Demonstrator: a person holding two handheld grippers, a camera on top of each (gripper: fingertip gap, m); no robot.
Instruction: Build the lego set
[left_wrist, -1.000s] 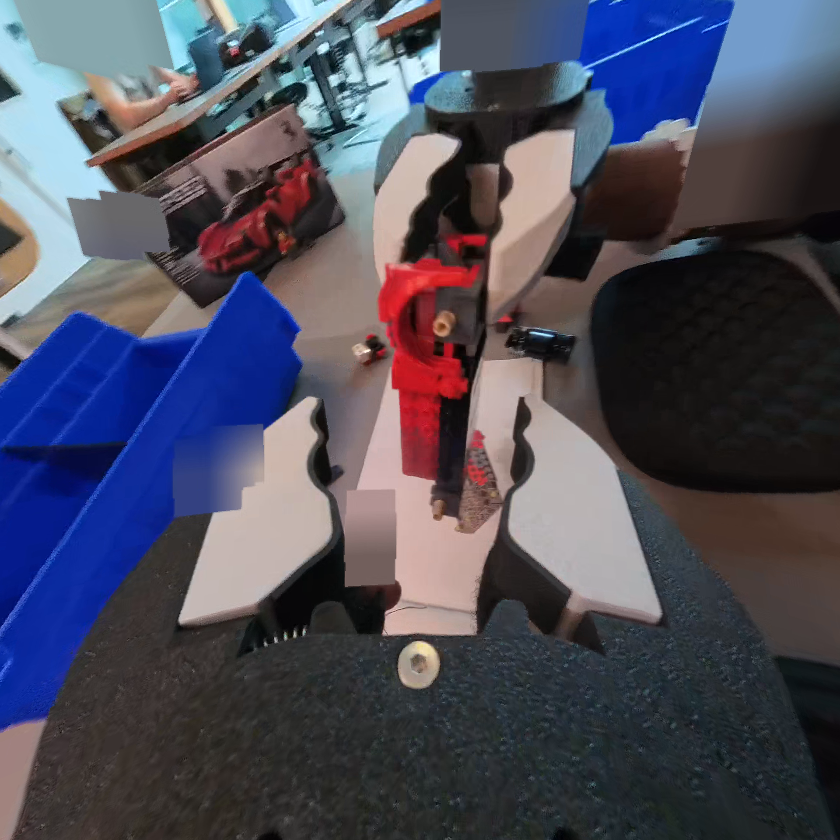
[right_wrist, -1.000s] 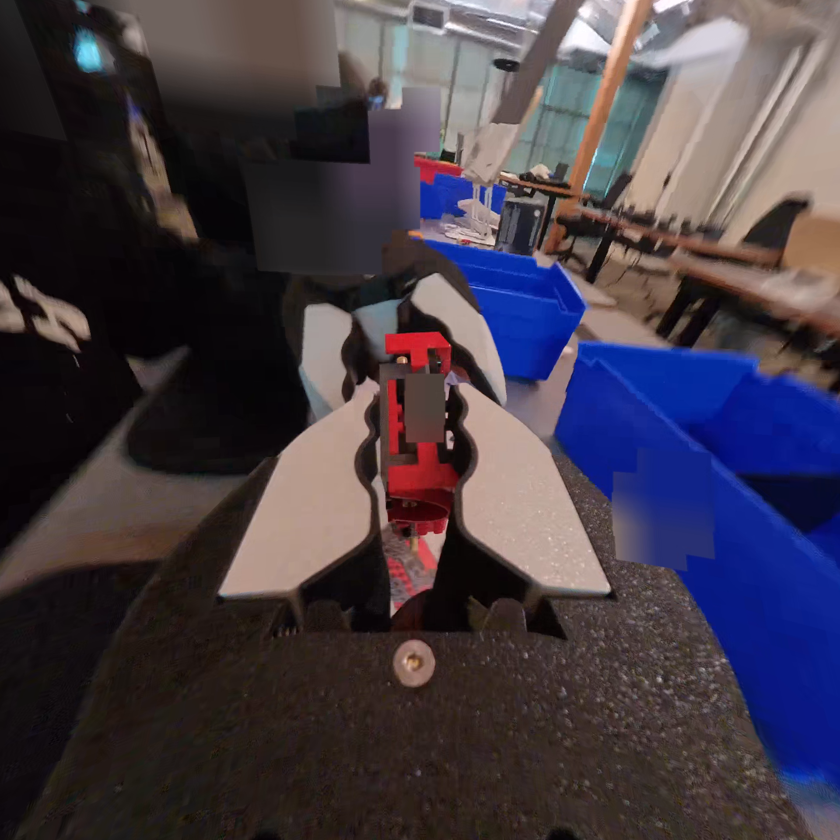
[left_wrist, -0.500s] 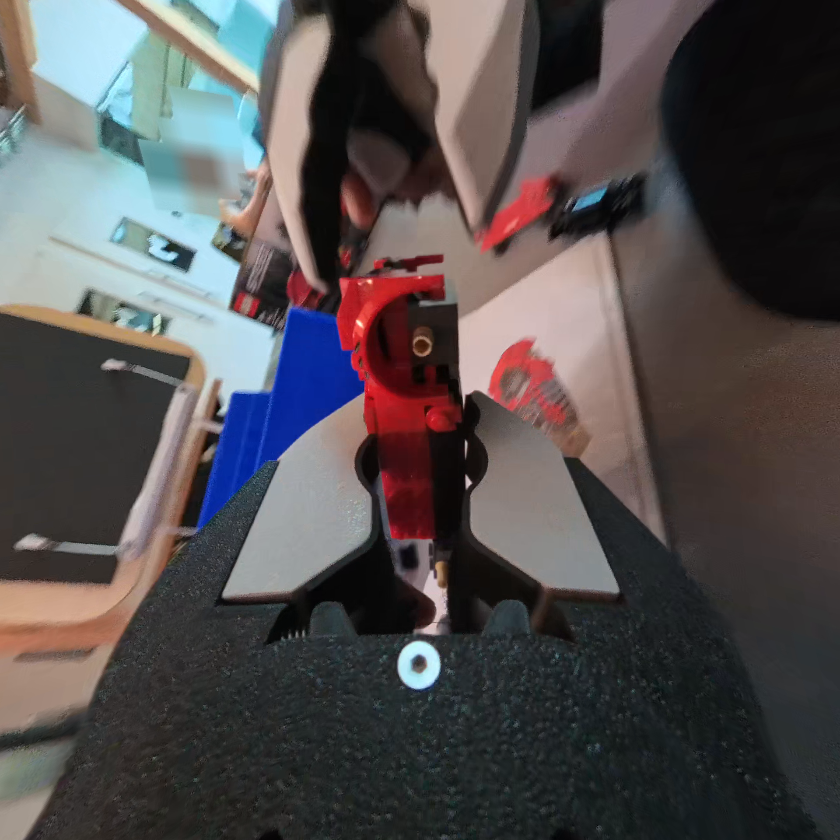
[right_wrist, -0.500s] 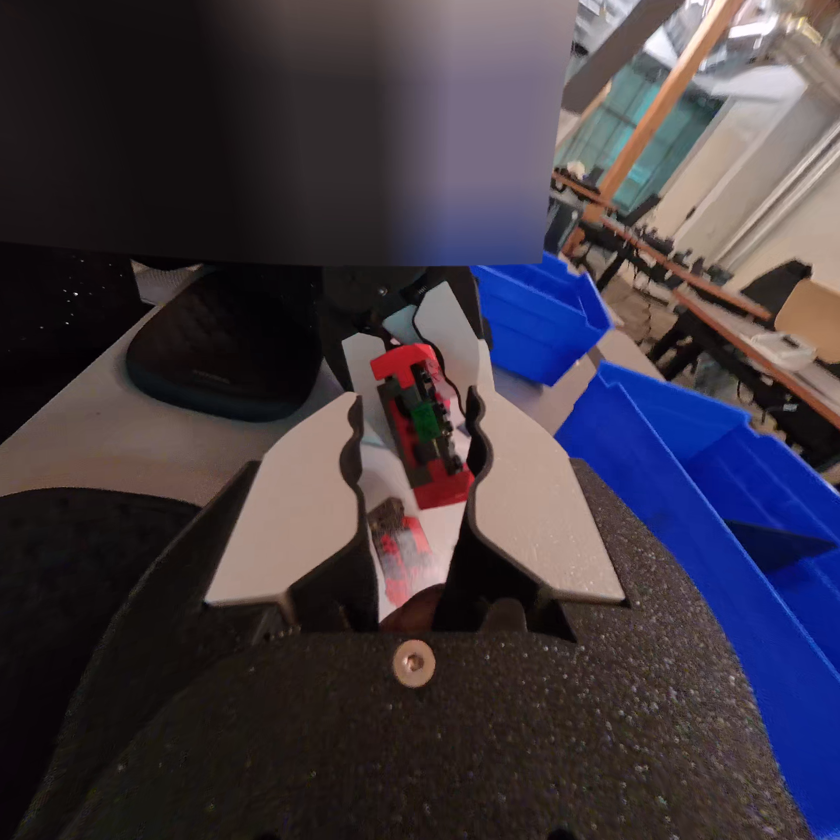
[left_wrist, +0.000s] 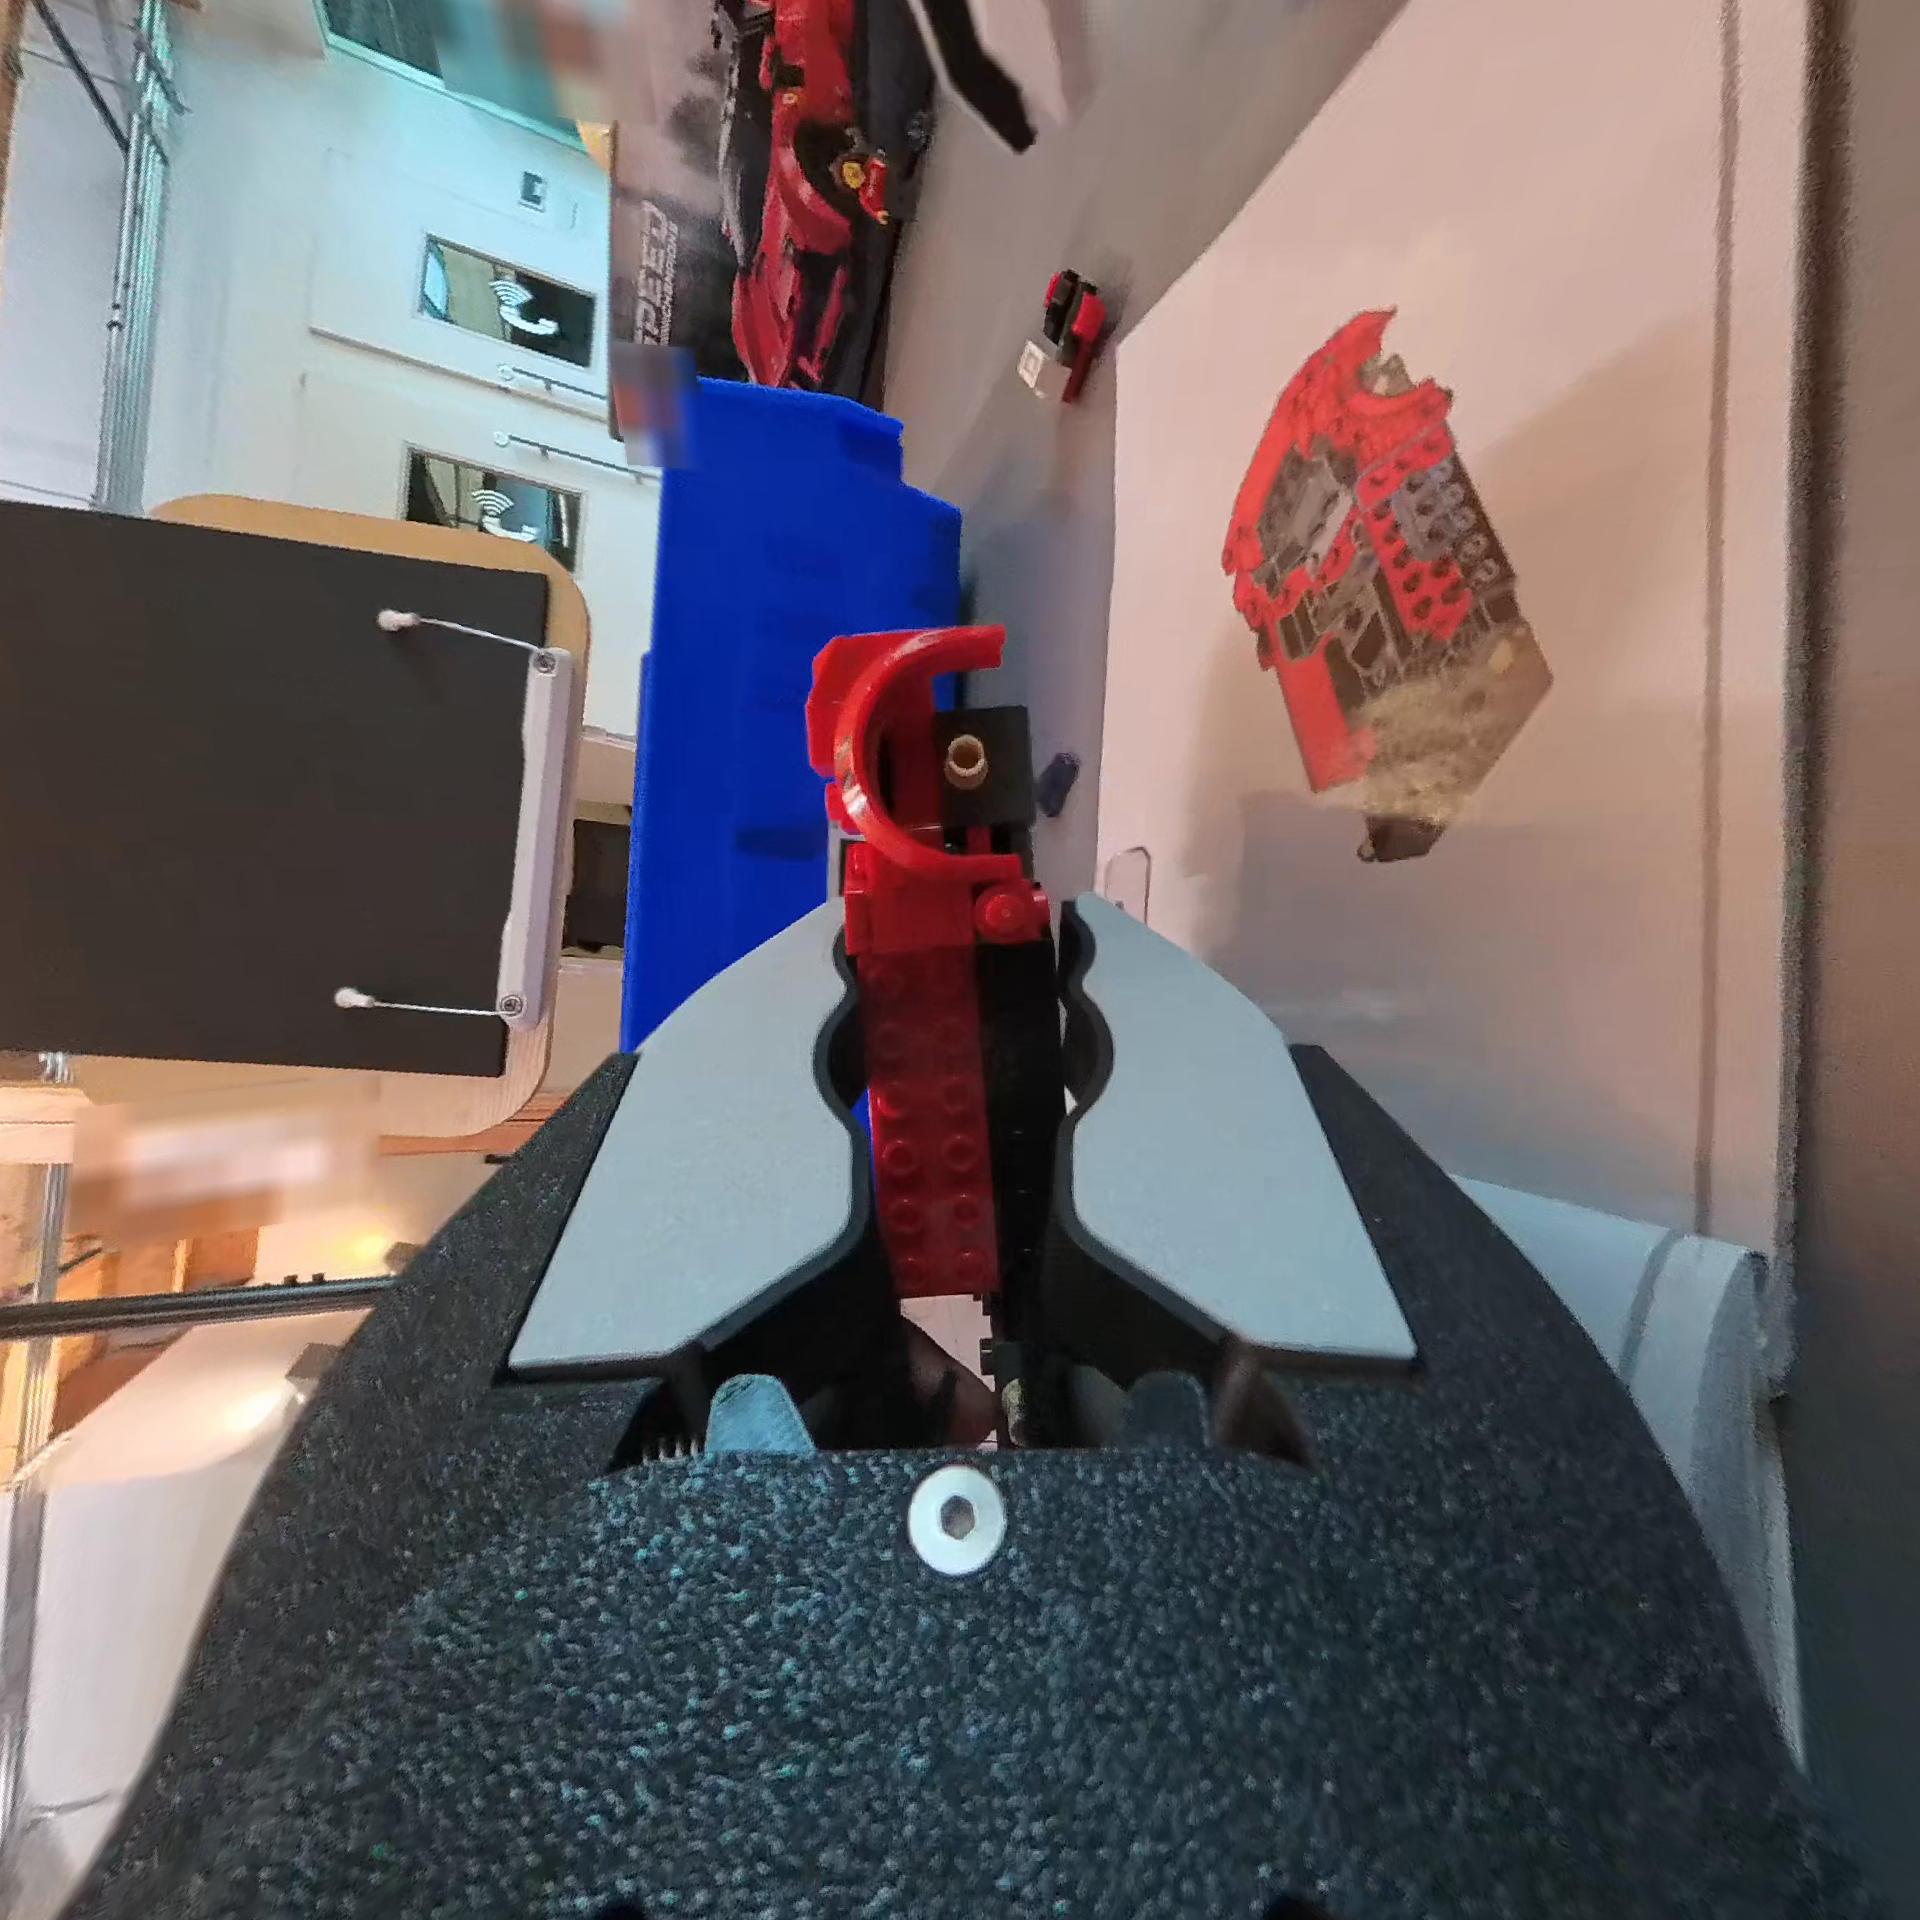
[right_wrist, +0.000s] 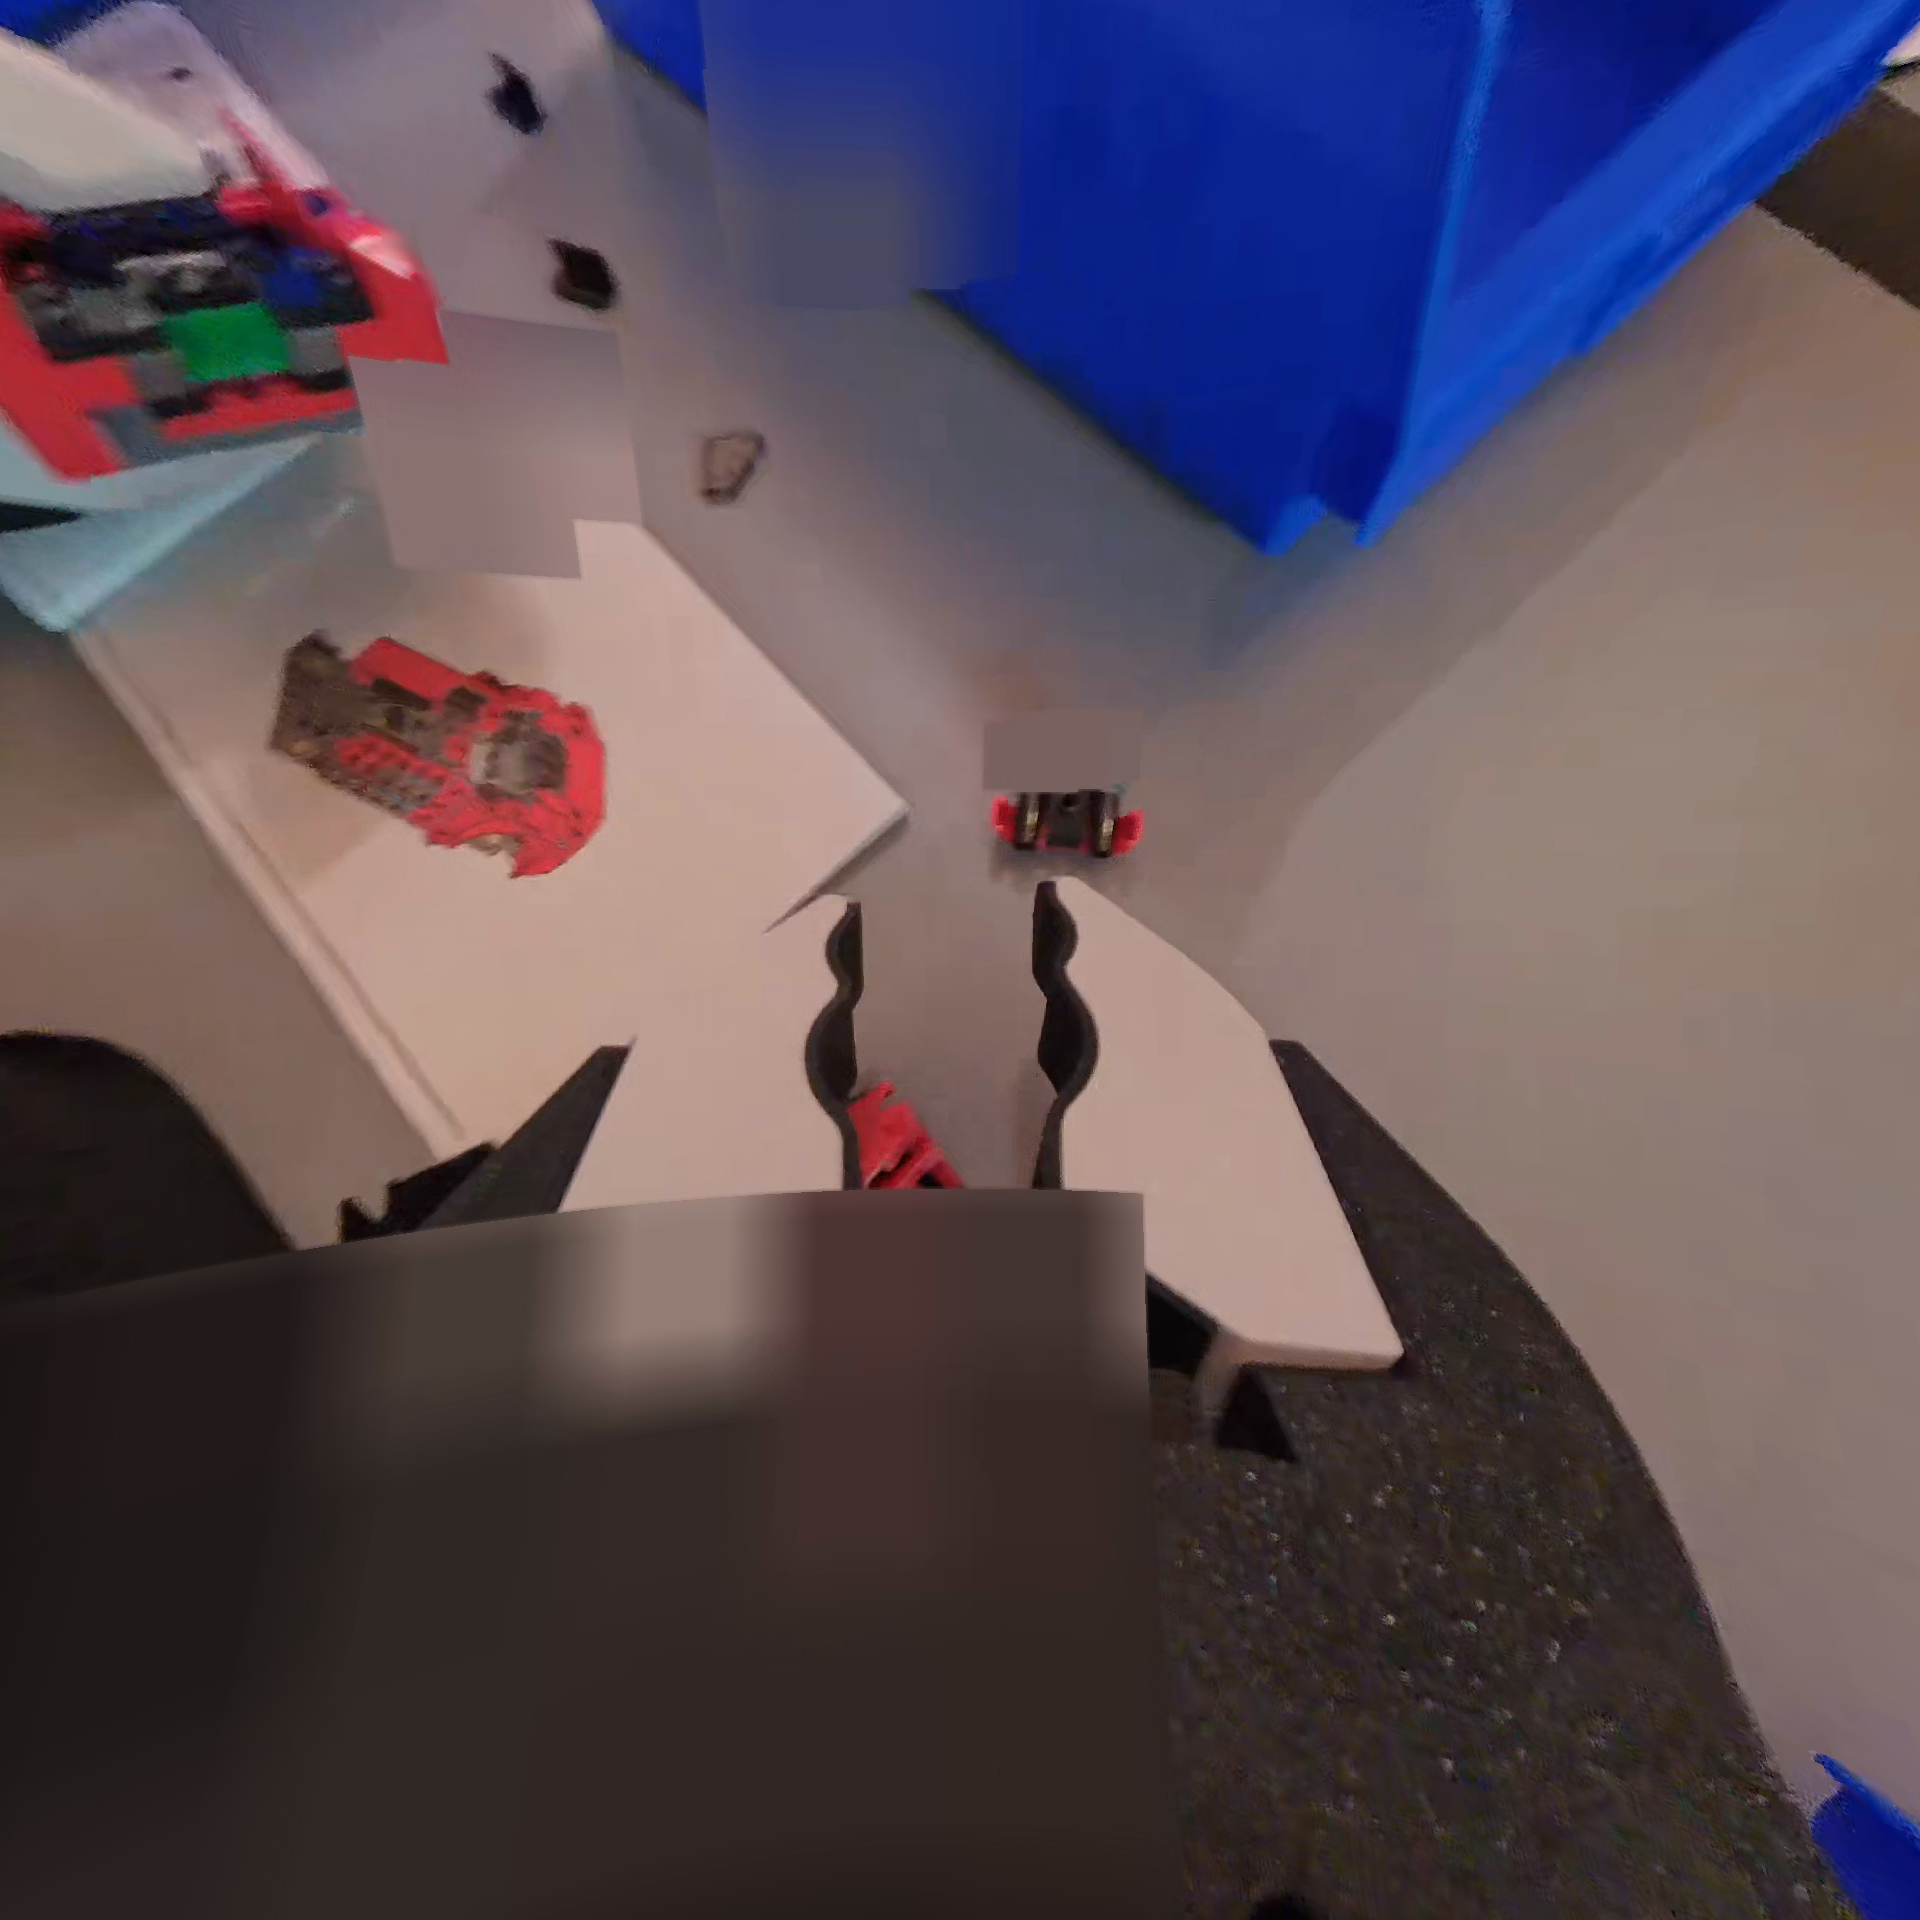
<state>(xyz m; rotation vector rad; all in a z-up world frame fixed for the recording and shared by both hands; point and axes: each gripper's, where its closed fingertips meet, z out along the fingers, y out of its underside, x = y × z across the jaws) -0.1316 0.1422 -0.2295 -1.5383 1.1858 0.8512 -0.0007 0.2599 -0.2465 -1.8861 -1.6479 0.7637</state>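
My left gripper (left_wrist: 956, 920) is shut on a red and black lego car assembly (left_wrist: 935, 1101), held sideways in the air, its red arch end sticking out past the fingertips. The assembly also shows at the top left of the right wrist view (right_wrist: 187, 332). My right gripper (right_wrist: 945, 914) is open and points down at the table, with a small red and black lego piece (right_wrist: 1065, 823) just beyond its tips. This piece also shows in the left wrist view (left_wrist: 1065, 332). A small red part (right_wrist: 899, 1138) shows between the right fingers near their base.
An open instruction booklet (right_wrist: 727, 727) with a picture of the model lies on the table left of my right gripper. Blue bins (right_wrist: 1195, 208) stand behind it. Small dark parts (right_wrist: 732, 462) lie near the bins. The lego box (left_wrist: 800, 156) stands beyond. Left tips to right tips: about 20 cm.
The assembly passed from my right gripper to my left, which shut on it and rolled sideways. My right gripper opened, drew away and turned down toward the small piece on the table.
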